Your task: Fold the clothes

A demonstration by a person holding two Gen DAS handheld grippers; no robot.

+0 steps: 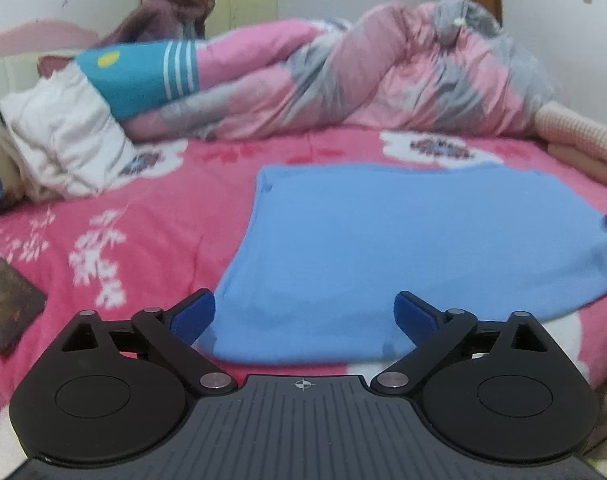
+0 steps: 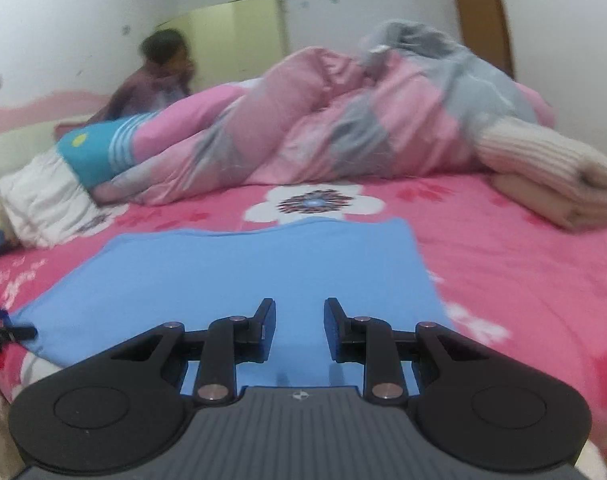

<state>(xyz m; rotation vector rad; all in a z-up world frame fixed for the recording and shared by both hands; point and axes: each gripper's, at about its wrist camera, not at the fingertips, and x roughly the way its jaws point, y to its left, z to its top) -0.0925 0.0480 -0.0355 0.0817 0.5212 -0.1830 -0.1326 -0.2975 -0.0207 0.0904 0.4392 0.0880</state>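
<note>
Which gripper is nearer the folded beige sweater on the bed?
Right. The right gripper has the beige sweater just ahead to its right; the left gripper sits farther across the blue garment.

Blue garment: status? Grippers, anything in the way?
Left gripper open, right gripper open, both empty. Blue garment flat on the pink bedsheet, not gripped. Crumpled duvet behind, clear of it.
</note>
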